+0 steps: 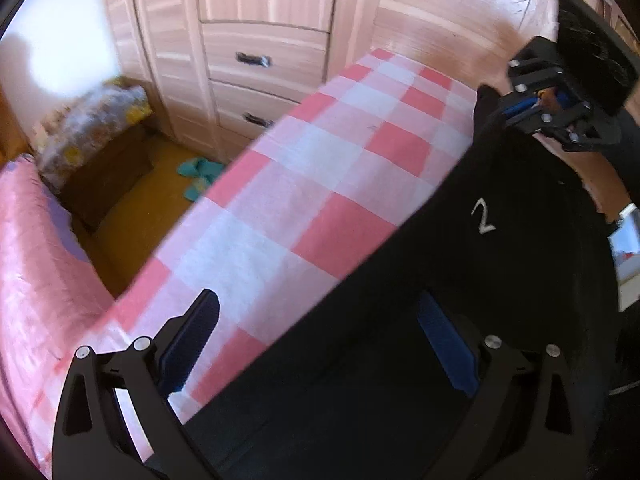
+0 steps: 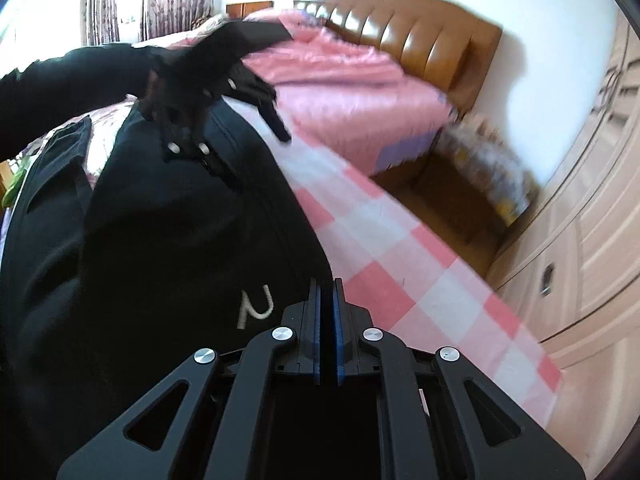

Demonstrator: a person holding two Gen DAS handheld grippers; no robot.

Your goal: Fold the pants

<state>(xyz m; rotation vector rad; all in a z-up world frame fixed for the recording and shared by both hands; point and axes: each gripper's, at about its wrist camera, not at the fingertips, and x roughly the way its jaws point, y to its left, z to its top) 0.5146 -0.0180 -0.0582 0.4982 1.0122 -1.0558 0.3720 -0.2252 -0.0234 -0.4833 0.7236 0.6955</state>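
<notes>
Black pants (image 1: 400,320) with a small white logo (image 1: 483,216) lie on a pink and white checked cloth (image 1: 304,184). My left gripper (image 1: 320,312) is open, its fingers straddling the pants' edge. My right gripper (image 1: 520,108) shows at the far right of the left wrist view, at the pants' far end. In the right wrist view my right gripper (image 2: 328,292) is shut on the edge of the pants (image 2: 160,240). The left gripper (image 2: 256,152) shows there open over the pants' far end.
The checked cloth (image 2: 420,280) covers a narrow surface. A pink bed (image 2: 352,80) with a brown headboard (image 2: 420,40) stands beyond. Wooden wardrobe with drawers (image 1: 264,60), a brown box (image 1: 108,176) and teal slippers (image 1: 200,176) stand on the floor.
</notes>
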